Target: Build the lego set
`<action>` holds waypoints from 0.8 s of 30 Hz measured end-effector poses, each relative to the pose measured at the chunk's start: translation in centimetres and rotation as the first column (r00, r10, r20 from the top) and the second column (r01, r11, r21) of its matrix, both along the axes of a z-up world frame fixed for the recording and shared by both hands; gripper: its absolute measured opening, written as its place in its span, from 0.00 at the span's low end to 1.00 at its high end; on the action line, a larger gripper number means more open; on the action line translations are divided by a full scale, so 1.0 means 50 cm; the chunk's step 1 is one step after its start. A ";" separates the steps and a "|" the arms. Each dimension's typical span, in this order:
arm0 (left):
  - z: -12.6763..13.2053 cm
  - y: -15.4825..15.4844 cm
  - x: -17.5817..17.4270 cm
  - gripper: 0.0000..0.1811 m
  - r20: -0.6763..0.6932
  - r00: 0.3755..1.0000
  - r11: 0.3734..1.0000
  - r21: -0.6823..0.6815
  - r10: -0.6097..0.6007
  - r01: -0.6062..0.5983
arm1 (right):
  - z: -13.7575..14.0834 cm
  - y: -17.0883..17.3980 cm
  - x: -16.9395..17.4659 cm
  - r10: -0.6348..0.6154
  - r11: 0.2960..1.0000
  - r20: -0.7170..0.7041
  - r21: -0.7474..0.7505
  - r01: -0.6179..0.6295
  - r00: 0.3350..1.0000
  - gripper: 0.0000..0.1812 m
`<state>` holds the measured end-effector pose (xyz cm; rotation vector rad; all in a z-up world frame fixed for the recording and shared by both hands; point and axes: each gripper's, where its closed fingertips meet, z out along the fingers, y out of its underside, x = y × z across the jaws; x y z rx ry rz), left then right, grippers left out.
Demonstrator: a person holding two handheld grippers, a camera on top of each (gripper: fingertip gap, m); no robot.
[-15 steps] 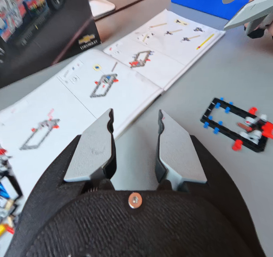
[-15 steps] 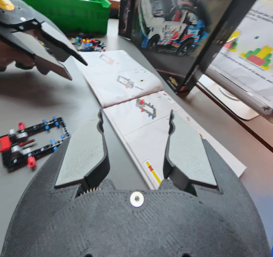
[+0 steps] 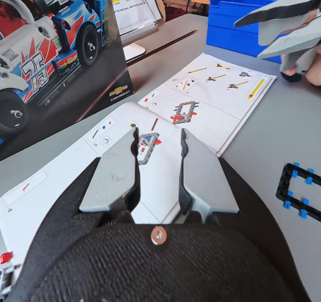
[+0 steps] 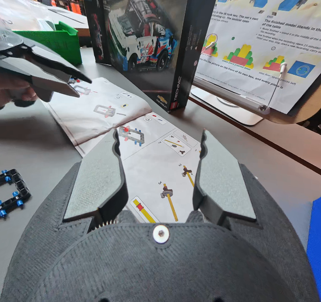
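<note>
Tools both empty. Left tool (image 3: pixel 159 137) hangs spread over the near page of the open white instruction booklet (image 3: pixel 205 120), landmark for these notes; right tool (image 4: pixel 159 142) spread too, above the booklet's other page, the one with yellow axle drawings. Nothing pinched in either.

Beside the booklet's near edge, on the grey tabletop (image 3: pixel 278 128): black rectangular lego frame with blue pins (image 3: pixel 298 189), partly cut off by the picture edge. It looks like the framed assembly drawn on the open pages, so the build seems only a few steps in; the yellow axle sub-assembly appears next, most of the model remaining.

Beyond the booklet: dark upright set box picturing a race car (image 3: pixel 52 54). Farther, blue plastic bin (image 3: pixel 234 24) and green plastic bin (image 4: pixel 57 40) at opposite ends.
</note>
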<state>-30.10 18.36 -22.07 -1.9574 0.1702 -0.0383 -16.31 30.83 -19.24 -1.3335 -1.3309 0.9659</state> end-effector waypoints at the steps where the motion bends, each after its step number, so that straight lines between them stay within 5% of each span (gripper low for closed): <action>1: 0.001 0.001 0.005 0.27 0.021 1.000 1.000 -0.003 -0.012 0.012 | -0.002 0.005 0.001 -0.011 1.000 -0.003 0.006 0.011 1.000 0.50; 24: -0.034 0.003 0.044 0.25 0.058 0.995 0.993 -0.081 -0.086 0.091 | -0.003 -0.035 0.006 0.097 0.995 -0.008 -0.006 -0.097 0.995 0.40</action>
